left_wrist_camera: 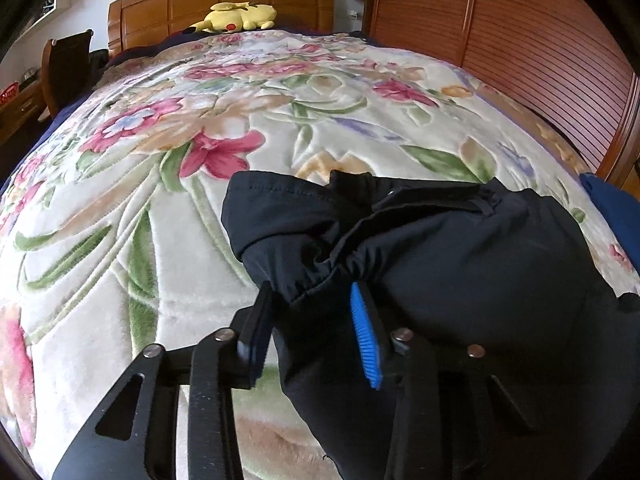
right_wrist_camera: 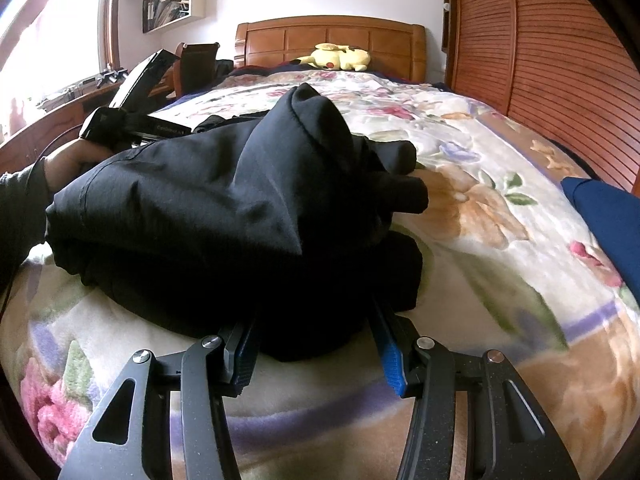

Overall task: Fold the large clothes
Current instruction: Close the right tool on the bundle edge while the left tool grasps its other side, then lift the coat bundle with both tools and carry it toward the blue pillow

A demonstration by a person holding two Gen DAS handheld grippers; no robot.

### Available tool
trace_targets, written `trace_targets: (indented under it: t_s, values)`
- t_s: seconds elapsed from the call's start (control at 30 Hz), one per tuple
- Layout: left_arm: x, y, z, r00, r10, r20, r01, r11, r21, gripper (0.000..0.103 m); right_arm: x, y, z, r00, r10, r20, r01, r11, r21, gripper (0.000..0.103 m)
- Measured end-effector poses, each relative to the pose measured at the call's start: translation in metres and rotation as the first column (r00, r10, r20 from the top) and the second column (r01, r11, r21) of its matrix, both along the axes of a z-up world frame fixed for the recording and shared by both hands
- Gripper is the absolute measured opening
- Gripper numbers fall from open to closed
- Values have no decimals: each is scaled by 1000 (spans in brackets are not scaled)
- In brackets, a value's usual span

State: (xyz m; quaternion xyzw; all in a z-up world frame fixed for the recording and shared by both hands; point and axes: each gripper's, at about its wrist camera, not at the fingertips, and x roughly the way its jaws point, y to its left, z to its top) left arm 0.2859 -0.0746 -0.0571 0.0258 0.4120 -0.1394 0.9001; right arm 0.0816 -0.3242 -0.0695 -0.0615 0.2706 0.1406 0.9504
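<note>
Black garment (left_wrist_camera: 460, 264) bunched on the floral blanket (left_wrist_camera: 160, 208), near its foot end.

Left gripper (left_wrist_camera: 316, 312) straddles a gathered hem of the garment; whether its pads press the cloth cannot be told. Right gripper (right_wrist_camera: 316, 344) clamps the garment's near edge. A blue cloth (right_wrist_camera: 608, 216) lies to the garment's right, a yellow plush (left_wrist_camera: 236, 16) far beyond it.

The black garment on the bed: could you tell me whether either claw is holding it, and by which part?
Both are. The left claw grips the black garment at a gathered, elasticated edge; the right claw clamps its near folded edge.
</note>
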Motion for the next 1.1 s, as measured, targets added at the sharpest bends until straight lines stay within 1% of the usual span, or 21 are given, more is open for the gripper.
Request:
trace_targets:
  t_s: [0.07, 0.13, 0.23, 0.37, 0.43, 0.53, 0.6, 0.63, 0.67, 0.7, 0.83, 0.9, 0.97, 1.1]
  values:
    - [-2, 0, 0, 1000, -2, 6, 2, 1000, 7, 32, 0, 0, 0, 1000, 0, 0, 0, 1000, 2, 53]
    - [-3, 0, 1, 1000, -4, 12, 4, 1000, 16, 27, 1, -1, 0, 1000, 2, -1, -2, 1000, 4, 53]
    - [-5, -1, 3, 1000, -5, 23, 5, 999, 31, 22, 1, -2, -1, 1000, 3, -1, -3, 1000, 8, 53]
    - [-7, -4, 5, 999, -3, 41, 1, 999, 51, 18, 3, -3, -2, 1000, 7, -3, -7, 1000, 11, 51]
    - [-9, -4, 7, 999, 1, 51, -3, 999, 53, 14, 3, -3, -2, 1000, 10, -7, -10, 1000, 12, 50]
    - [-15, -5, 14, 997, 8, 75, -13, 998, 60, 12, 5, -4, -2, 1000, 21, -17, -21, 1000, 24, 45]
    - [-19, -6, 18, 996, 12, 90, -18, 998, 68, 10, 5, -3, -1, 999, 34, -17, -33, 999, 25, 32]
    - [-22, -7, 22, 994, 15, 104, -22, 997, 74, 10, 4, -2, 0, 999, 38, -12, -38, 999, 21, 28]
    - [-26, -7, 27, 993, 18, 120, -28, 996, 80, 9, 2, -2, 2, 999, 45, -2, -44, 999, 23, 19]
    - [-28, -8, 30, 992, 19, 128, -30, 996, 83, 9, 0, -3, 5, 999, 53, 8, -53, 998, 31, 15]
    - [-42, -11, 52, 984, 20, 177, -39, 994, 105, 8, -10, -13, 21, 996, 57, 72, -63, 994, 89, 12]
    - [-48, -11, 62, 981, 23, 193, -44, 994, 103, 8, -13, -16, 28, 994, 61, 94, -72, 991, 109, 12]
    - [-55, -14, 75, 976, 26, 214, -47, 994, 95, 8, -15, -17, 35, 991, 58, 118, -71, 991, 110, 11]
    - [-66, -29, 90, 969, 8, 248, -36, 993, 109, 8, -16, -30, 50, 987, 30, 159, -47, 993, 110, 11]
